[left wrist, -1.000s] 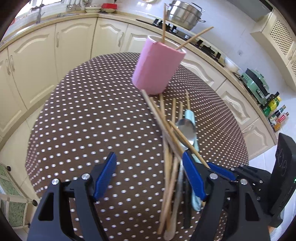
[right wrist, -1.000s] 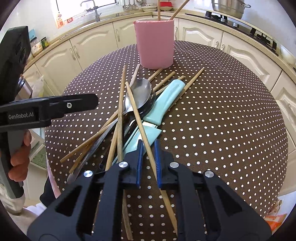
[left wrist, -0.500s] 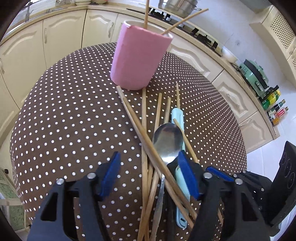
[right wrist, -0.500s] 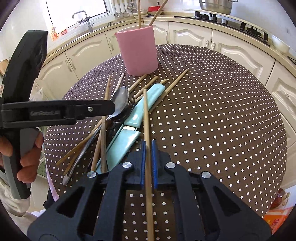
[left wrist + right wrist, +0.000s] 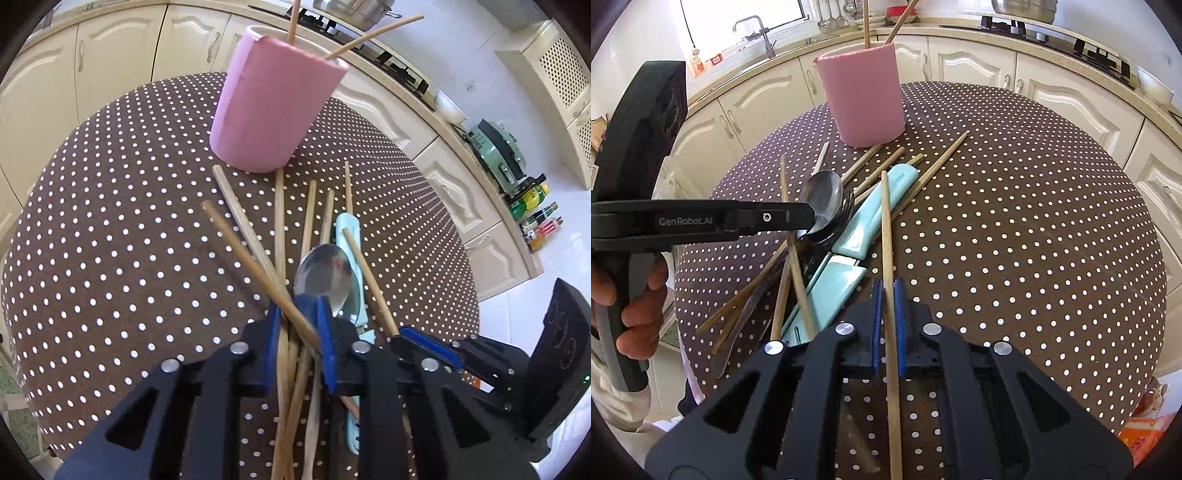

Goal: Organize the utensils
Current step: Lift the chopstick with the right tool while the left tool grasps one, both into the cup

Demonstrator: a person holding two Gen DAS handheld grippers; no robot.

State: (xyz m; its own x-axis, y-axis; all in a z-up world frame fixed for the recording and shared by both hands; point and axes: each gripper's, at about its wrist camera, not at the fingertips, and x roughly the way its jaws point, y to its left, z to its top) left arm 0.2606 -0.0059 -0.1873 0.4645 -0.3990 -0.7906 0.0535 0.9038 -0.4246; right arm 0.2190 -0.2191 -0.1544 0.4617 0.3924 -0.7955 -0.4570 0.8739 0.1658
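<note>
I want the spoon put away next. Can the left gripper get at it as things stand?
Probably not yet: the left gripper has just been closing its jaws on a chopstick. The spoon itself lies uncovered on top of the pile, right beside it.

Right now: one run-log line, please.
left claw: closing on wooden chopsticks | right claw: shut on wooden chopstick | pink cylindrical holder: upright

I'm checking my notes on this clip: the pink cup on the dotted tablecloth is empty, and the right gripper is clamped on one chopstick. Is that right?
Not quite. The pink cup is not empty: the right wrist view shows two chopsticks standing in it. The rest holds: it stands on the dotted tablecloth, and the right gripper is clamped on one chopstick.
</note>
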